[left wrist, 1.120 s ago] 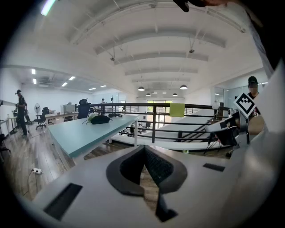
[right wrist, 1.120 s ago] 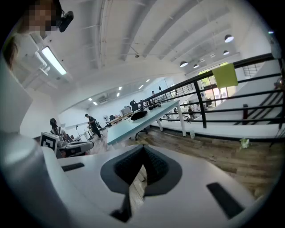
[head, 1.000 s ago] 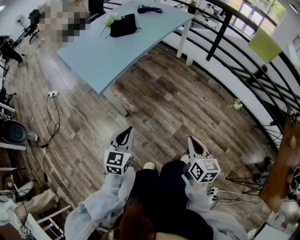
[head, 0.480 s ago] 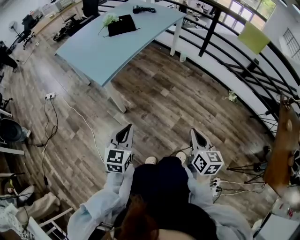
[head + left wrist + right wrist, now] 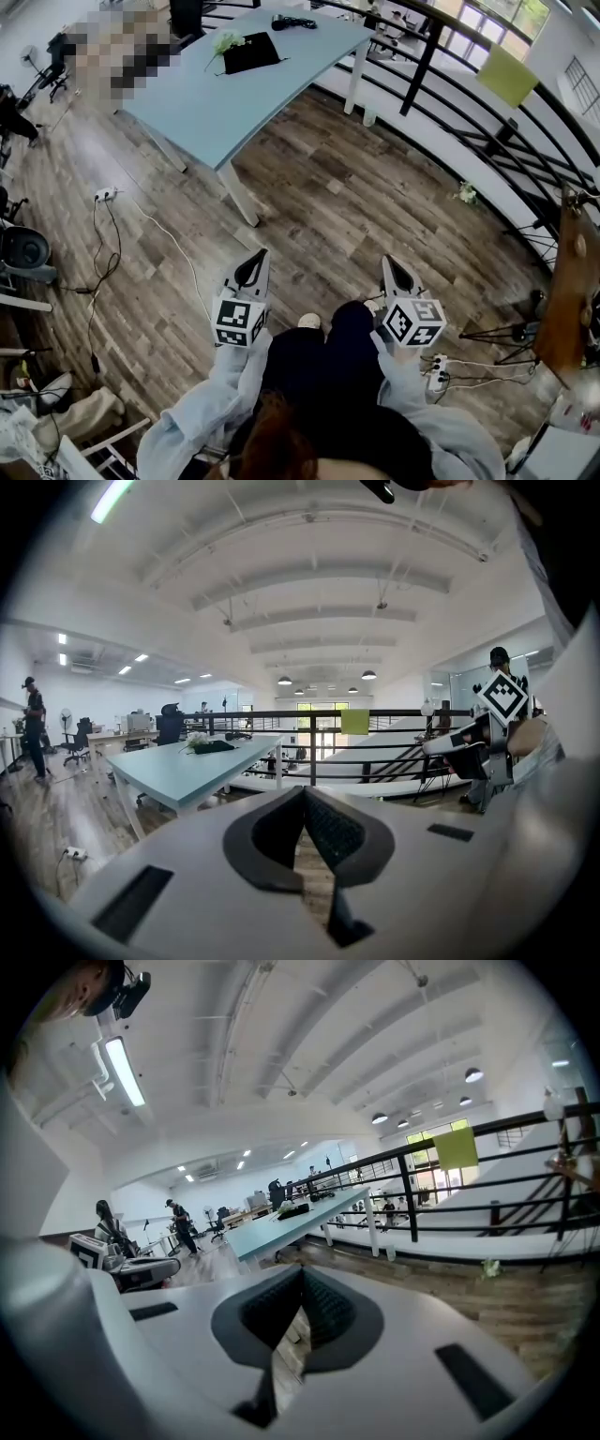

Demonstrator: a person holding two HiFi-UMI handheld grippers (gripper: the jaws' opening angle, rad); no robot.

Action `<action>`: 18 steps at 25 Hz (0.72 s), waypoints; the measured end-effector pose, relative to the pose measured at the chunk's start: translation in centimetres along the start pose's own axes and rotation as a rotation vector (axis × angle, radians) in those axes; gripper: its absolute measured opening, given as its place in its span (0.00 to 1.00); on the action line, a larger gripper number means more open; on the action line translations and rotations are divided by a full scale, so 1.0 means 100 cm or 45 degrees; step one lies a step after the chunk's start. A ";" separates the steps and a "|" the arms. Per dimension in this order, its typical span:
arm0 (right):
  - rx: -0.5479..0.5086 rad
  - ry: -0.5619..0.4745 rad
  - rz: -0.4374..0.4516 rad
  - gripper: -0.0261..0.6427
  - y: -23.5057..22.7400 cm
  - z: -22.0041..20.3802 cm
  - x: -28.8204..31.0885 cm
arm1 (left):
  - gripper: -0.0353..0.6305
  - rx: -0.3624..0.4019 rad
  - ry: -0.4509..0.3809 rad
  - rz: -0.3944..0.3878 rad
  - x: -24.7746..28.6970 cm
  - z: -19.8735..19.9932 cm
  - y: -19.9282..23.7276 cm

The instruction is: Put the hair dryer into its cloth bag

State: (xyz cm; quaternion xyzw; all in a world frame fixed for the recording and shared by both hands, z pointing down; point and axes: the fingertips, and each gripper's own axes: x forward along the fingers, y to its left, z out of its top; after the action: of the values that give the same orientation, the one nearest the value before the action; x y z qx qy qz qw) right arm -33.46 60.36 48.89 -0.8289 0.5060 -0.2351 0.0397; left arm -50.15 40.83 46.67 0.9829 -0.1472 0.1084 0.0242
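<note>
Far ahead of us, at the far end of the light-blue table (image 5: 187, 103), the hair dryer (image 5: 293, 21) is lying as a dark shape with its cord beside it. The black cloth bag (image 5: 251, 53) is lying flat on the same top, near the dryer but apart from it, with a small green sprig (image 5: 223, 40) just beside the bag. The dryer is sitting outside the bag.

We are standing on the wooden floor (image 5: 375, 187), well apart from the table. We are holding the left tool (image 5: 255, 258) and the right tool (image 5: 389, 264) out in front of us, side by side and at about the same height, both pointing roughly toward the table. Pale sleeves (image 5: 216, 394) are covering our arms.

We are keeping the left tool's jaws pressed together with nothing between them. We are keeping the right tool's jaws pressed together as well, and they are pinching nothing.

A black railing (image 5: 487, 141) is curving along our right, with a yellow-green sheet (image 5: 509, 75) hanging on it. A white power strip (image 5: 105, 192) is lying on the floor to our left, its cable trailing across the boards.
</note>
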 end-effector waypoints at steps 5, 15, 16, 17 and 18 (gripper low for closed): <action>-0.015 0.024 0.070 0.05 0.016 -0.012 0.005 | 0.08 -0.054 0.012 0.008 -0.006 -0.011 0.008; -0.055 0.068 0.093 0.05 0.003 0.004 0.054 | 0.08 -0.059 0.032 0.033 0.036 -0.009 0.024; -0.051 0.068 0.094 0.05 0.000 0.008 0.062 | 0.08 -0.053 0.033 0.036 0.043 -0.006 0.027; -0.048 0.072 0.097 0.05 -0.004 0.012 0.070 | 0.08 -0.049 0.035 0.042 0.051 -0.004 0.031; -0.048 0.080 0.101 0.05 -0.007 0.017 0.078 | 0.08 -0.049 0.038 0.049 0.059 -0.001 0.034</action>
State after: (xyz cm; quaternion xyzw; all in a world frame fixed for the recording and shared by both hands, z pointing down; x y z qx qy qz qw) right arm -29.22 53.72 50.36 -0.8009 0.5440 -0.2497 0.0175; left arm -45.65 35.89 48.16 0.9774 -0.1679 0.1208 0.0434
